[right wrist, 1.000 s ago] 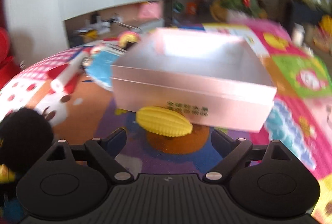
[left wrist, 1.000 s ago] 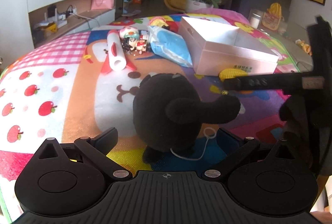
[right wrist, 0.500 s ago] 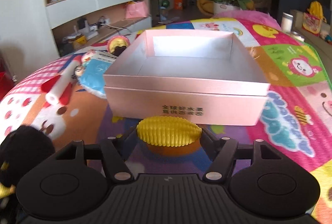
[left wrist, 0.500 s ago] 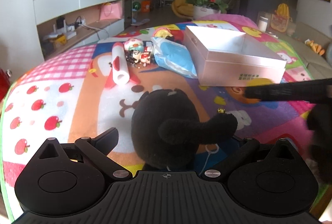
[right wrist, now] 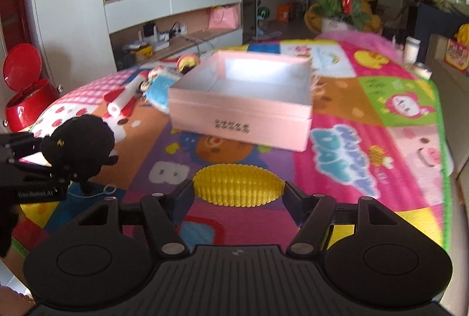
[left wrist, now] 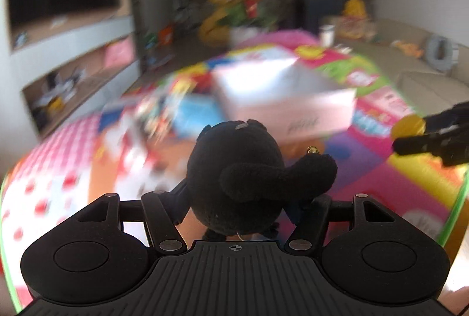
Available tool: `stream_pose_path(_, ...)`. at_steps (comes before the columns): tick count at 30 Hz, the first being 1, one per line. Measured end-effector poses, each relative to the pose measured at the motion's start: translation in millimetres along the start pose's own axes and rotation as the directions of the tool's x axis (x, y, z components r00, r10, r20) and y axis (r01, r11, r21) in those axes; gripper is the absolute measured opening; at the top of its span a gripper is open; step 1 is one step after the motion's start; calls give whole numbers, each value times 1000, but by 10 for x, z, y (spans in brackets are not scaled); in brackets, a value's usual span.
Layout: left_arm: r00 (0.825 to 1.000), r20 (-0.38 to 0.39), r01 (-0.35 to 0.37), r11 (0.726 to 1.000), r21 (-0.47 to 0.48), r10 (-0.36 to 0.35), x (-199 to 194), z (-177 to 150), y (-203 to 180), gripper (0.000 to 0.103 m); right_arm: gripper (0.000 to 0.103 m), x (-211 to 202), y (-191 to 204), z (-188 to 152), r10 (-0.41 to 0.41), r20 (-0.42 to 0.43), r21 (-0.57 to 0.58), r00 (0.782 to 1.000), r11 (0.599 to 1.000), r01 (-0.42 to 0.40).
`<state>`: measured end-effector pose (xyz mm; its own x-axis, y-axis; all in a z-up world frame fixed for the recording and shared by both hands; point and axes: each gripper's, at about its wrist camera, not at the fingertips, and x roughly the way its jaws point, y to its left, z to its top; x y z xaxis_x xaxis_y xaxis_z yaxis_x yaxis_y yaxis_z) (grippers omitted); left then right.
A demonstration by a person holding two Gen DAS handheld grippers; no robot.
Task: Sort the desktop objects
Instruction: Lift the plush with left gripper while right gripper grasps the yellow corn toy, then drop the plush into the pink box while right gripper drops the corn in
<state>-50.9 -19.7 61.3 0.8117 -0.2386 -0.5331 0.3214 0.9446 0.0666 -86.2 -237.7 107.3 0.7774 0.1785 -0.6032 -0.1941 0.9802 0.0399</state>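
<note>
Meanwhile, on the play mat [right wrist: 366,146]:
Left gripper [left wrist: 252,198]: jaws closing on the black plush toy [left wrist: 246,172], which sits between them, apparently lifted clear of the mat, though the blur leaves that unsure.
Right gripper [right wrist: 238,189]: clamped end to end on the yellow ribbed toy [right wrist: 238,184], held above the mat.
Pink box [right wrist: 243,99]: open, empty, just beyond both toys.
Behind the box, at its left: white roll [right wrist: 124,97], blue packet [right wrist: 158,88], small figurines.

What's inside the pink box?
The pink box looks empty: only its white floor and walls show. The near wall hides the front strip of the floor, so something small could lie there.
</note>
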Motion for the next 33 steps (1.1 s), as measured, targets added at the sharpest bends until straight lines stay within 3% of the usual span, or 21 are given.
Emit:
stream_pose_path(4, 993, 104, 56, 996, 75, -64, 201, 555, -94, 68, 66, -99, -133, 121, -28, 65, 36, 997, 999, 26)
stream_pose_path(6, 982, 178, 43, 989, 144, -69, 356, 839, -189, 68, 66, -97, -191, 192, -44, 92, 52, 995, 998, 39)
stream_pose_path(9, 960, 277, -28, 970, 241, -41, 669, 1221, -332, 68, 66, -25, -276, 300, -73, 120, 69, 990, 995, 65)
stream_pose_path(12, 938, 346, -156, 918, 365, 22, 1132, 1401, -499, 73, 66, 98, -338, 396, -99, 130, 72, 987, 993, 90)
stream_pose_path(14, 958, 285, -164, 882, 443, 35, 1466, 1387, -574, 79, 66, 184, -360, 438, -115, 129, 67, 985, 992, 107)
stream_pose_path(15, 971, 239, -134, 880, 456, 24, 1560, 1353, -583, 80, 66, 222, -365, 447, -120, 128, 63, 985, 992, 112)
stream_pose_path(17, 981, 195, -96, 893, 439, 10, 1580, 1231, -542, 83, 66, 262, -367, 456, -121, 128, 54, 984, 992, 114)
stream_pose_path(19, 985, 171, -57, 920, 388, -11, 1472, 1103, -447, 96, 66, 297, -374, 462, -115, 130, 44, 985, 993, 111)
stream_pose_path(24, 992, 92, 69, 982, 174, -86, 1033, 799, -113, 97, 66, 446, -314, 574, -89, 133, 47, 987, 995, 84)
stream_pose_path(31, 997, 13, 81, 997, -2, -81, 652, 337, 113, 100, 67, 933, -99, 902, -42, 127, -4, 991, 999, 43)
stream_pose_path(33, 997, -8, 82, 996, -32, -82, 580, 210, 183, 101, 80, 1102, -42, 986, -62, 109, -18, 992, 998, 64)
